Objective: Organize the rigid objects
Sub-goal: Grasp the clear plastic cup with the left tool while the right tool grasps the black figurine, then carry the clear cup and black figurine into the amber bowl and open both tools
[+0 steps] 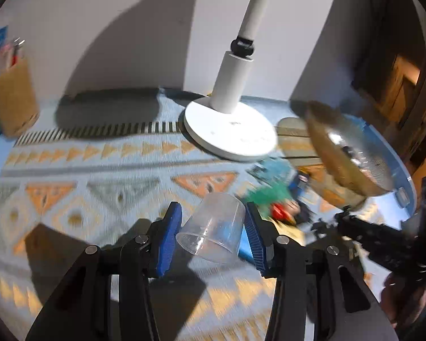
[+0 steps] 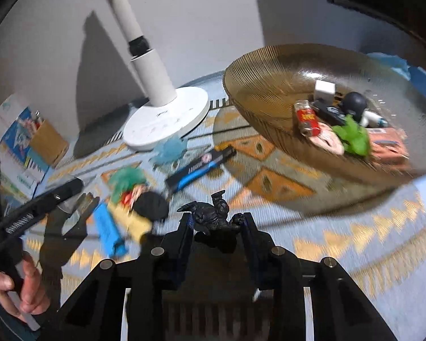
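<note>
The left gripper (image 1: pixel 213 227) is closed partway on a clear plastic cup (image 1: pixel 214 227), which sits tilted between its blue pads. The right gripper (image 2: pixel 215 224) is clamped narrowly on a black figurine (image 2: pixel 213 216) between its jaws, with the amber bowl (image 2: pixel 258 91) ahead and to the right of them.

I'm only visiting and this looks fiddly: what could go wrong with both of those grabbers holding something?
The clear plastic cup lies tilted between the left gripper fingers; smooth, it might slip out.
The black figurine in the right gripper is knobbly, perhaps held unevenly.
The amber bowl already looks crowded; dropped items may bounce out.
</note>
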{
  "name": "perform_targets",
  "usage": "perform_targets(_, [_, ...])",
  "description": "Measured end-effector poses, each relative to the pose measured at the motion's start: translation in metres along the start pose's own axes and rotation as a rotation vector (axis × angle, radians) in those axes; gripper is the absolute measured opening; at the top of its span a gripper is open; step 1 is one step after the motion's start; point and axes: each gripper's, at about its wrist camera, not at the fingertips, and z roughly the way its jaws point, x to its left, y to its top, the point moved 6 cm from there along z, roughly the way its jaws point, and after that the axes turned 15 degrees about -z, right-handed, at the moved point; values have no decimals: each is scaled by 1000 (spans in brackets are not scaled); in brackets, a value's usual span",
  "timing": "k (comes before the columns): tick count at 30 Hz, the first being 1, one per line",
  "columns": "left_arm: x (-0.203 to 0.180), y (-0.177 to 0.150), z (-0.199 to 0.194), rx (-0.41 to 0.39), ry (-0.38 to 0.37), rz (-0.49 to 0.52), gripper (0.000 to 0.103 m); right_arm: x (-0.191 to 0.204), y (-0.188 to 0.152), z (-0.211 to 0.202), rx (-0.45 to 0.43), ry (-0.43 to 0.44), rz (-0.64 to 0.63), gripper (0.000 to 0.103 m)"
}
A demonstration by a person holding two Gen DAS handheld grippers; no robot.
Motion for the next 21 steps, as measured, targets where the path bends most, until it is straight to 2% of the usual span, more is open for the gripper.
perform_targets(3, [-4,-24,-23,-17,-24,-44,42,5,-19,-13,26,40,6,33])
perform_targets(8, [-13,-53,-45,-67,19,-23,42,14,-45,-23,52,59,-7,33])
perform_targets(13, [-7,-63,-36,-68,97,-21,42,16,-59,-28,27,52,-15,34])
perform_targets(14, [-4,-64,-35,-66,100,-28,42,17,-59,-29,28,57,-18,35])
perform_targets(16, [1,-66,-32,-59,107,-43,42,19,-60,-29,21,70,-22,45])
perform_targets(18, [3,-64,-35,-79,95,-54,42,15,-59,-33,7,42,-16,57])
perform_targets(21, [0,-66,-36,-94,106,-34,42,16,-56,-30,8,50,-19,57])
